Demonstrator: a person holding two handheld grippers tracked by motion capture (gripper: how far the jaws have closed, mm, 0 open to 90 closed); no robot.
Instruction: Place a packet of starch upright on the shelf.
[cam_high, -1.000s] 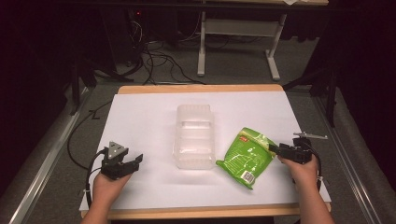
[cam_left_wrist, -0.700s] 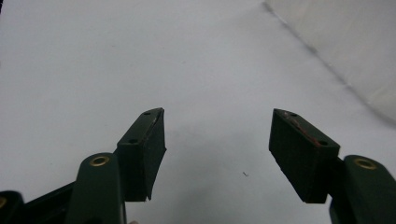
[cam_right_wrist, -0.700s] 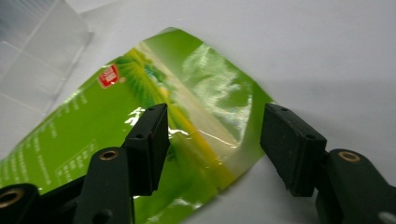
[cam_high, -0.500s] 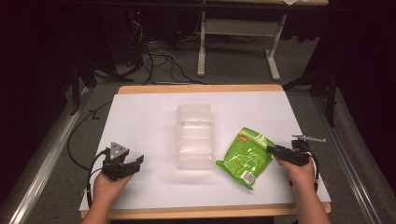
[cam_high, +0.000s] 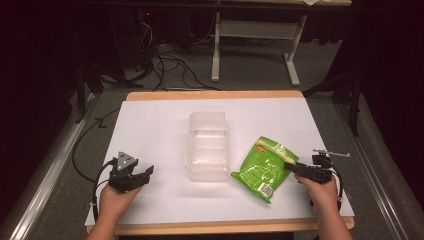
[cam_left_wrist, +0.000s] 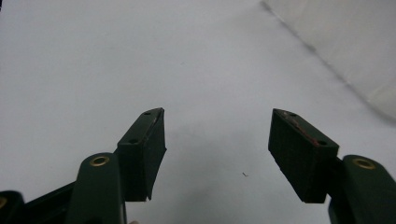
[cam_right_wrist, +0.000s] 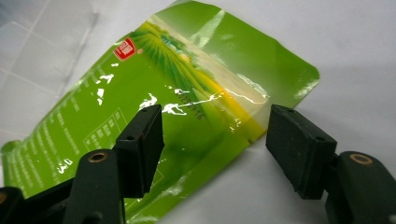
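A green snack bag lies flat on the white table, right of a clear plastic container. My right gripper points left at the bag's right edge. In the right gripper view its jaws have just been opening. The corner of the bag lies between them, and the pads stand off it. My left gripper rests at the near left, well apart from the container. Its jaws are open over bare white table, with the container's wall at the upper right.
The white tabletop has a wooden rim at the front and back. Beyond it, on the dark floor, stand a desk frame and loose cables. Each gripper trails a black cable.
My right hand has slid slightly toward the near edge at the bag's right side. The bag, the container and my left gripper have stayed where they were.
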